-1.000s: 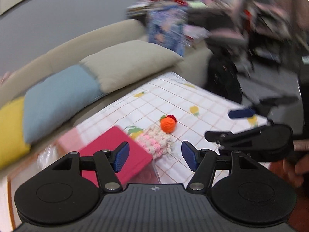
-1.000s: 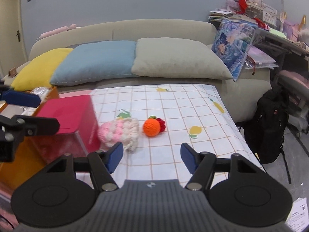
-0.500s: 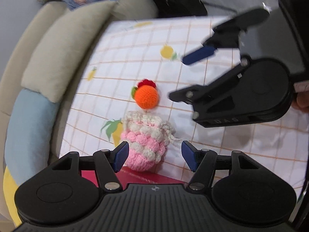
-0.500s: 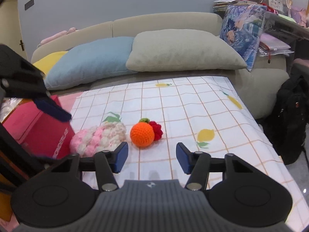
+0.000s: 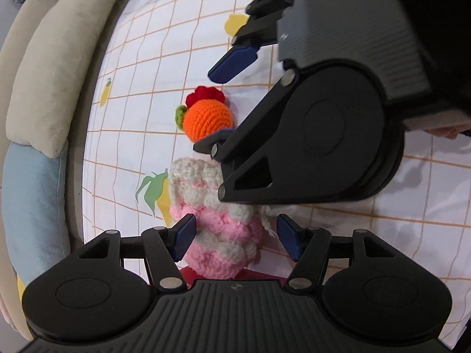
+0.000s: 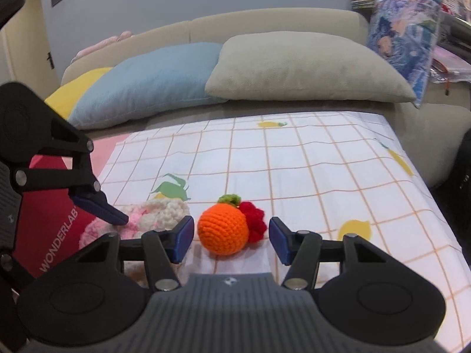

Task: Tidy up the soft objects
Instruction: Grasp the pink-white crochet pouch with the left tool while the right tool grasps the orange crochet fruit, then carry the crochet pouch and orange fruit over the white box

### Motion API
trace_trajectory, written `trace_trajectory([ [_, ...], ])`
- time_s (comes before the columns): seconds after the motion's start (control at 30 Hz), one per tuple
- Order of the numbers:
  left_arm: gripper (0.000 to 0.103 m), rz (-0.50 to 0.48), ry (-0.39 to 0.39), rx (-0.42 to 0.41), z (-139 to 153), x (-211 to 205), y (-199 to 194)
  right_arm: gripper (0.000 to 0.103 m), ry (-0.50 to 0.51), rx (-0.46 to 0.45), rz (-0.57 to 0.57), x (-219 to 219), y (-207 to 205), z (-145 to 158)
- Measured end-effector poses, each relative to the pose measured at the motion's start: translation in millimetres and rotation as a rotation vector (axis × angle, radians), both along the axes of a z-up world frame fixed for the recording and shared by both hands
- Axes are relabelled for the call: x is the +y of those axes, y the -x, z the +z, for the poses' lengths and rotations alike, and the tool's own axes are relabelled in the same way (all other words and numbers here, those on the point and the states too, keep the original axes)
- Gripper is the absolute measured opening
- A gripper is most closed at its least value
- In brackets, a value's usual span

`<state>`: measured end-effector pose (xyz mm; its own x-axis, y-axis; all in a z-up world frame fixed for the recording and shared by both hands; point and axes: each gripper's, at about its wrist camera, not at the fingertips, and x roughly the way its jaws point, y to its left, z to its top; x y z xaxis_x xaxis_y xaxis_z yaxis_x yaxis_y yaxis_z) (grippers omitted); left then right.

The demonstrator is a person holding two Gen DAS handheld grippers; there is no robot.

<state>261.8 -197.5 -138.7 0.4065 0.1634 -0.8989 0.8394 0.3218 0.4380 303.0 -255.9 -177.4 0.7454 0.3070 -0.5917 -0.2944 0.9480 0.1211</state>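
A pink and white crochet piece [image 5: 223, 235] lies on the checked tablecloth [image 5: 294, 220] against a red box. My left gripper [image 5: 237, 238] points down over it and stands open, one pad on each side, neither pressing. An orange crochet ball [image 6: 222, 229] with a green leaf and a red tuft sits just to its right. My right gripper [image 6: 231, 241] is open, and the ball rests on the cloth between its pads. In the left wrist view the right gripper [image 5: 222, 103] hides part of the crochet piece. One left finger [image 6: 100, 209] touches the crochet piece [image 6: 153, 214] from above.
The red box [image 6: 53, 235], printed WONDERLAB, stands at the table's left end. A sofa behind holds beige [image 6: 294, 67], blue [image 6: 147, 82] and yellow [image 6: 73, 94] cushions. A black backpack [image 6: 462, 161] sits beyond the right edge. The cloth [image 6: 323, 176] beyond the ball is bare.
Both grippers came down toward the table. The left one rolled and tipped downward until it straddled the pink crochet piece. The right one advanced around the orange ball and its jaws narrowed a little.
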Motion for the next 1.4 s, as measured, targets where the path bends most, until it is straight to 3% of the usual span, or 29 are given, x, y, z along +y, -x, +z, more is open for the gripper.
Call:
trace_trajectory([
  [0.4, 0.08, -0.022, -0.047, -0.001, -12.6, -7.3, -8.9, 0.05, -0.047, 0.061, 0.009, -6.1, -10.1, -8.2],
  [0.53, 0.063, -0.009, -0.035, -0.009, -12.0, -7.5, -9.4, 0.048, -0.054, 0.071, 0.006, -7.9, -10.4, -6.8],
  [0.6, 0.056, 0.007, -0.027, -0.012, -11.5, -7.3, -11.2, 0.04, -0.052, 0.067, 0.005, -8.1, -9.8, -5.3],
  [0.67, 0.042, 0.023, -0.013, -0.016, -9.5, -6.4, -12.5, 0.038, -0.038, 0.057, 0.001, -7.6, -9.0, -2.5],
  [0.83, 0.031, 0.048, 0.031, -0.047, -3.2, -5.3, -11.2, 0.037, -0.012, 0.048, 0.002, -6.7, -7.3, -1.4],
  [1.0, 0.028, 0.077, 0.107, -0.075, 10.4, -0.8, -8.9, 0.037, -0.01, 0.026, -0.012, -11.6, -4.2, 4.4],
  [1.17, 0.028, 0.081, 0.131, -0.088, 22.3, -0.9, -5.0, 0.037, -0.009, 0.019, -0.041, -19.8, 0.3, 6.2],
  [1.4, 0.028, 0.085, 0.238, -0.137, 61.7, -1.9, 13.9, 0.037, -0.005, -0.017, -0.079, -29.8, 23.1, 18.9],
])
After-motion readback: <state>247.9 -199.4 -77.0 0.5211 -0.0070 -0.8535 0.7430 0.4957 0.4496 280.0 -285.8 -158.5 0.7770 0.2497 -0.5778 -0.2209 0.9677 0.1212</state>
